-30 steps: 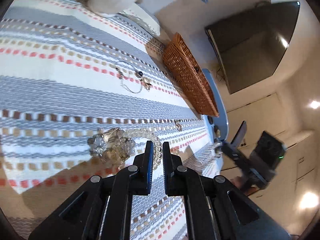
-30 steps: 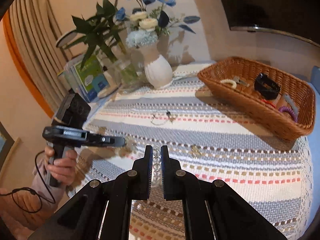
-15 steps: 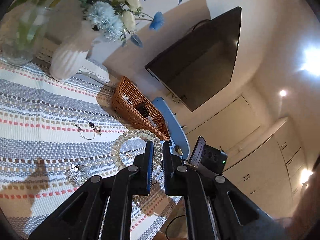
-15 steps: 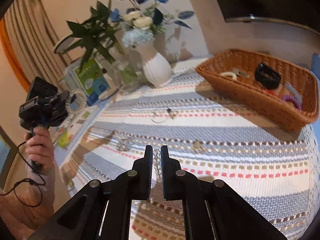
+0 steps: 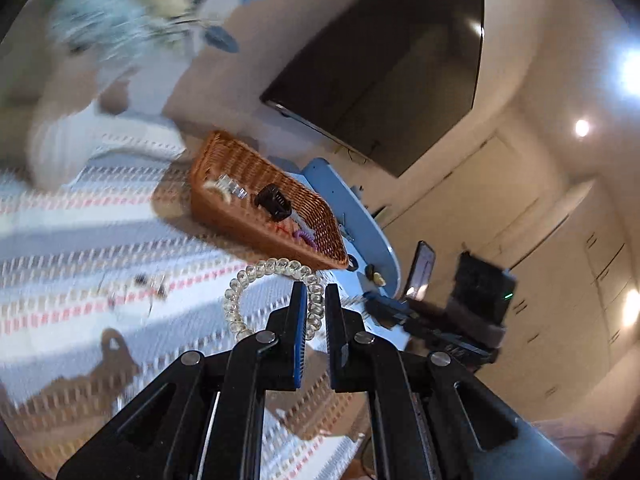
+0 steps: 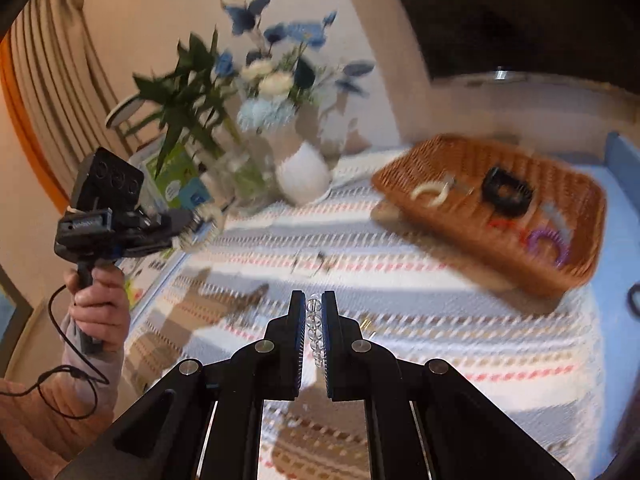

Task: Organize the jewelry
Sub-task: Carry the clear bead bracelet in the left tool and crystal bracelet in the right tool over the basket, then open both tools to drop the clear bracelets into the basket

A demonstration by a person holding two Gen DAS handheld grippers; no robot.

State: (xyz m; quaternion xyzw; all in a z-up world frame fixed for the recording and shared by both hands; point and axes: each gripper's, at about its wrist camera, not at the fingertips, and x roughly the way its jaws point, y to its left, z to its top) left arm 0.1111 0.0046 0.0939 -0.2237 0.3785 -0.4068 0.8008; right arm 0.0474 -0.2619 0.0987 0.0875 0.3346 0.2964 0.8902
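Between my left jaws: a bracelet of clear round glass beads (image 5: 256, 280), pinched at one side of the loop, the rest hanging out to the left of the fingertips, lifted off the cloth. Left gripper (image 5: 316, 300) is clamped on it, only a bead-wide gap between the pads.

Right gripper (image 6: 314, 312) is likewise closed on a short string of clear beads (image 6: 314, 328) running straight down the slot between the pads. Can't tell from that view whether it is a second bracelet or how much hangs below.

Ahead and slightly right of the right jaws: brown woven wicker basket (image 6: 460, 152), rectangular, sitting on the striped woven tablecloth (image 6: 440, 344). Inside it: a cream ring-shaped bangle (image 6: 430, 194), a black band (image 6: 506, 192), a purple coil hair tie (image 6: 548, 246), something red between the last two. All blurred, details unreadable.

From the left jaws the same basket is just beyond the bead loop, up and a little left.

Straight ahead of the right jaws, on the cloth between me and the basket's near corner: small dark earrings or a thin chain (image 6: 316, 262), too smeared to identify.

Far ahead-left of the right jaws: white ribbed vase with blue and white flowers (image 6: 304, 178). The left gripper shows there too, at far left, beads at its tip.
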